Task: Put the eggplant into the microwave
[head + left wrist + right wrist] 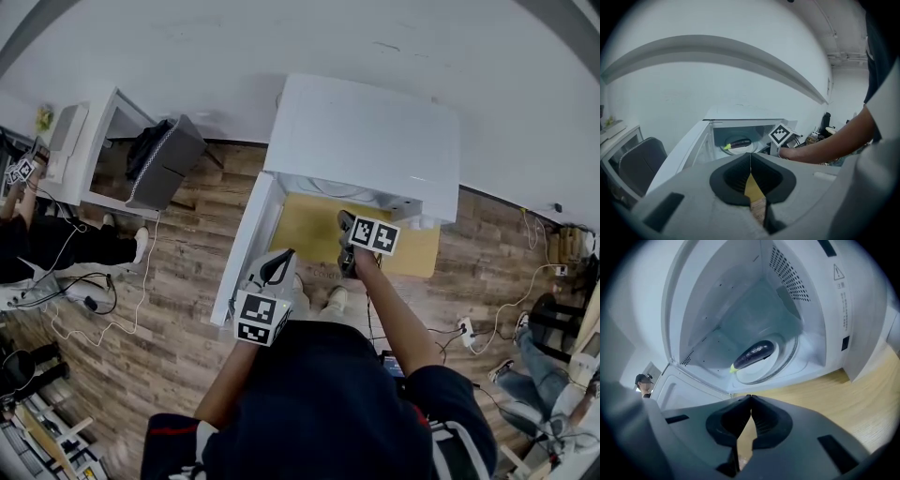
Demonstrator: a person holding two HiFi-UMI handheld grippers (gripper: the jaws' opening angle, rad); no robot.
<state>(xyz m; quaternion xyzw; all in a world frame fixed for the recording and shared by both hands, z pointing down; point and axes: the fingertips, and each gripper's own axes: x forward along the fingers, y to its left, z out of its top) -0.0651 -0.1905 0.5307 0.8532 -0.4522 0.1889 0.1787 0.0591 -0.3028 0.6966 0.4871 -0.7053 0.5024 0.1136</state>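
Right tool (749,397) closed, empty, eggplant (754,353) ahead inside microwave (717,301)

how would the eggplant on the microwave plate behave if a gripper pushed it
The eggplant is long and rounded, so it would probably roll sideways. Its skin looks glossy and the turntable smooth, so it may well slide or slip from jaws.

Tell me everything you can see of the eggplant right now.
The eggplant is dark purple, glossy and elongated, with a yellow-green stem end pointing toward the opening. It lies on its side on the round, glass-looking turntable inside the microwave, whose door is open. Only the turntable touches it. The right gripper is shut, empty and outside the cavity.
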